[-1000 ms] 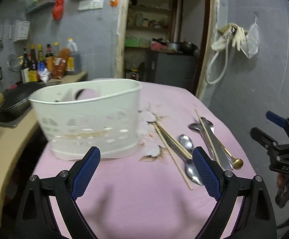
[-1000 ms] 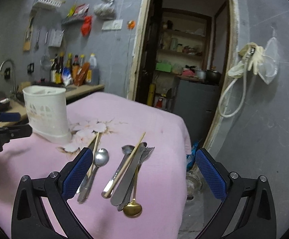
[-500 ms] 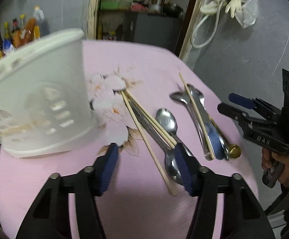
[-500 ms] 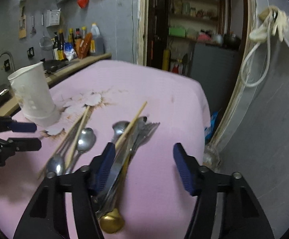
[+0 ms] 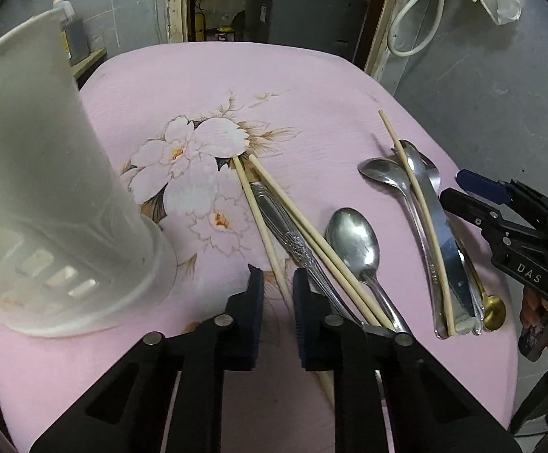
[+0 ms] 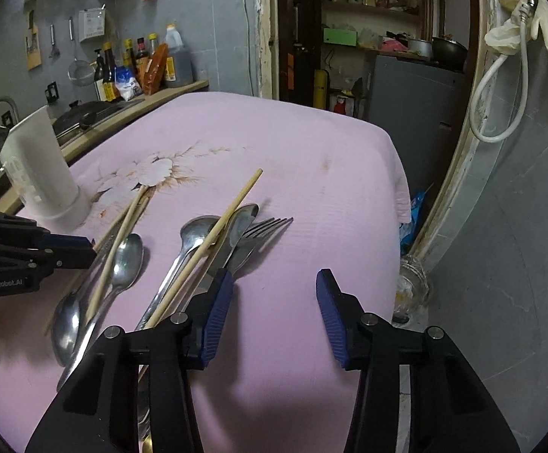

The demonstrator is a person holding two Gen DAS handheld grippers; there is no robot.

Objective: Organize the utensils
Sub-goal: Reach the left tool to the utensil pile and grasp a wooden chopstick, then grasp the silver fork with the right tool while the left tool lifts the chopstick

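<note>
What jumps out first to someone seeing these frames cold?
Probably the loose cutlery strewn over the pink floral tablecloth: chopsticks and a spoon just ahead of the left gripper, whose jaws are nearly closed around one chopstick. The white utensil holder looms at that view's left; the right gripper is open beside the fork pile.

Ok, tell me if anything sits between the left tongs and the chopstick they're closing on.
Nothing visible does. The left tongs straddle the leftmost chopstick, which runs straight into the narrow gap between the pads. The patterned utensil handle lies close on its right, near the right pad, so it might get pinched too.
</note>
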